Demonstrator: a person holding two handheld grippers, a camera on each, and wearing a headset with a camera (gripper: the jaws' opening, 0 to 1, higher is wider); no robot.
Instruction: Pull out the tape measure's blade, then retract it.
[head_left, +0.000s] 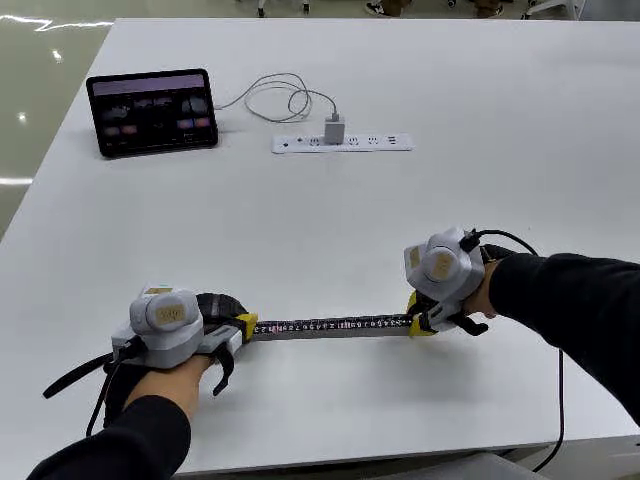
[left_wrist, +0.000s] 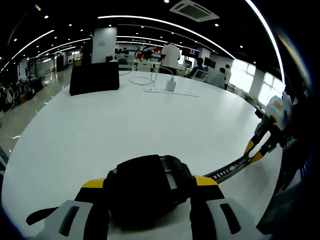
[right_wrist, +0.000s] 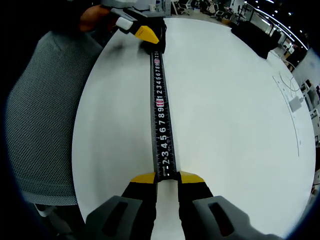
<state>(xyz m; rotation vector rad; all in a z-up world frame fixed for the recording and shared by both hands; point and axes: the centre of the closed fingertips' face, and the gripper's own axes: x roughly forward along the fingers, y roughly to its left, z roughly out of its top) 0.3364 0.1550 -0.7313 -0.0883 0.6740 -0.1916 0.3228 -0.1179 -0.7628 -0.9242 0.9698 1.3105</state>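
Note:
A black tape measure case (left_wrist: 147, 187) sits between the yellow-tipped jaws of my left gripper (head_left: 240, 328), which is shut on it near the table's front left. Its black blade (head_left: 330, 325) with white numbers runs rightward along the table to my right gripper (head_left: 418, 324), which is shut on the blade's end. In the right gripper view the blade (right_wrist: 161, 115) stretches straight away from my right gripper (right_wrist: 163, 178) to the case and left gripper (right_wrist: 142, 31) at the top. The left gripper view has the blade (left_wrist: 231, 169) leading off right to the right gripper (left_wrist: 256, 150).
A dark tablet (head_left: 153, 111) stands at the back left of the white table (head_left: 400, 220). A white power strip (head_left: 343, 143) with a plugged charger and looped cable lies at the back centre. A black cable trails from the right gripper off the table's front edge.

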